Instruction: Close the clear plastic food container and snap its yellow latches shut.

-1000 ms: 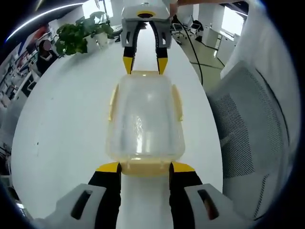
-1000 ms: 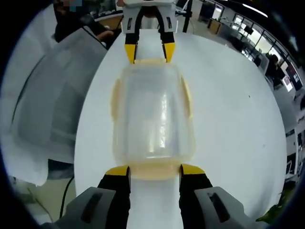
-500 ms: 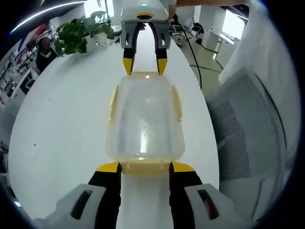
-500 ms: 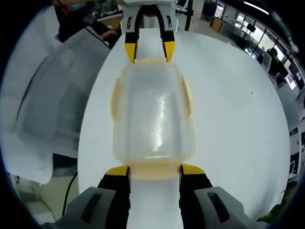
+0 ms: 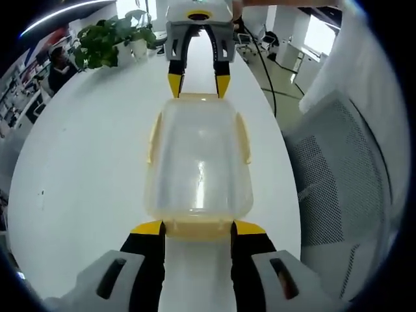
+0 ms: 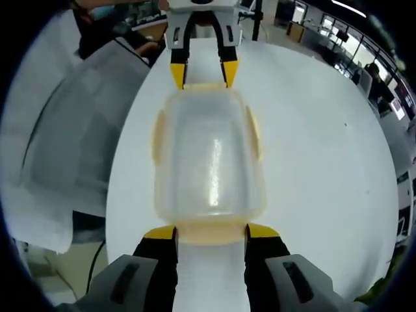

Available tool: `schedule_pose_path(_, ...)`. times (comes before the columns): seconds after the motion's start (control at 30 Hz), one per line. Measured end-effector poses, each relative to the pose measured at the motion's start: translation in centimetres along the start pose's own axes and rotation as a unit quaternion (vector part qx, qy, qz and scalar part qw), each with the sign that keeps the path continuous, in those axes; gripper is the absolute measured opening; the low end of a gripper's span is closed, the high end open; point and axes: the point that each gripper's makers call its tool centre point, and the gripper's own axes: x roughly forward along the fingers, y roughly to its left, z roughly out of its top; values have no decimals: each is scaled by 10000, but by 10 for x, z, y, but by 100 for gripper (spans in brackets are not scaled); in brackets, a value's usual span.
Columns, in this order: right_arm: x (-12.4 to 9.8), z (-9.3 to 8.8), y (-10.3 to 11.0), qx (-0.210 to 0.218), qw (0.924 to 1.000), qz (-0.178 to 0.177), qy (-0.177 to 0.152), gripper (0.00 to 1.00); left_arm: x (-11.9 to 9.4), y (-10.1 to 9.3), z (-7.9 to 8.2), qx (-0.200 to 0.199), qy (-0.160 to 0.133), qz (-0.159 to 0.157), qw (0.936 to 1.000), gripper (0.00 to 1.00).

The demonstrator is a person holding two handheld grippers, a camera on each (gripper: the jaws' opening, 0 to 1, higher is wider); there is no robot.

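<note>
Clear plastic container (image 5: pixel 198 162), left gripper (image 5: pixel 197 229) and right gripper (image 6: pixel 211 233) at opposite ends, jaws spread

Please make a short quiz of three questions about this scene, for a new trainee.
1. True or false: the lid lies on the clear container.
2. What colour are the latches on its long sides?
3. Where do the left tongs and right tongs stand? A: at opposite short ends of the container. B: both at one long side. C: both high above the white table.

Key: 1 true; 2 yellow; 3 A.
</note>
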Motion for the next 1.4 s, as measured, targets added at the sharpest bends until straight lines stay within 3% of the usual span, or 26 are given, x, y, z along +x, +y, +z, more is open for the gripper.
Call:
schedule_pose_path(0.47, 1, 0, 0, 60, 10000, -68, 0, 40, 2, 1, -2, 26, -43, -38, 10000, 39)
schedule_pose_path(0.53, 0, -1, 1, 183, 9998, -72, 14, 40, 2, 2, -5, -216, -36, 16, 9998, 40)
schedule_pose_path(0.63, -1, -3, -1, 310, 9994, -117, -32, 48, 1, 5, -11, -350, -45, 123, 9993, 51)
schedule_pose_path(0.77, -7, -6, 1, 387, 9990, -193, -53, 48, -8, 1, -10, -538, -183, 165, 9982, 48)
schedule_pose_path(0.87, -13, -7, 1, 662, 9972, -324, -141, 47, -14, 3, -4, -1090, -479, 311, 9924, 47)
schedule_pose_path(0.93, -16, -8, 3, 884, 9953, -351, -164, 45, -16, 2, -3, -1166, -516, 382, 9911, 47)
schedule_pose_path(1.0, -19, -4, 4, 1169, 9916, -390, -387, 44, -17, 2, -3, -1385, -583, 500, 9874, 46)
schedule_pose_path(1.1, -23, -1, 7, 1735, 9821, -380, -629, 43, -19, 0, 6, -2019, -972, 514, 9732, 44)
schedule_pose_path(1.17, -26, 4, 7, 2114, 9724, -443, -886, 43, -21, 1, 8, -2124, -1154, 627, 9683, 44)
schedule_pose_path(1.2, -27, 13, 5, 2278, 9645, -482, -1248, 43, -20, 0, 7, -2252, -1151, 624, 9655, 44)
schedule_pose_path(1.27, -27, 15, 5, 2604, 9544, -479, -1381, 42, -19, 1, 5, -2510, -1163, 690, 9585, 44)
schedule_pose_path(1.3, -27, 14, 5, 2713, 9512, -500, -1384, 42, -19, 3, 5, -2516, -1180, 756, 9576, 44)
schedule_pose_path(1.4, -24, 12, 2, 2946, 9432, -655, -1386, 41, -20, 3, 9, -2885, -1289, 835, 9451, 44)
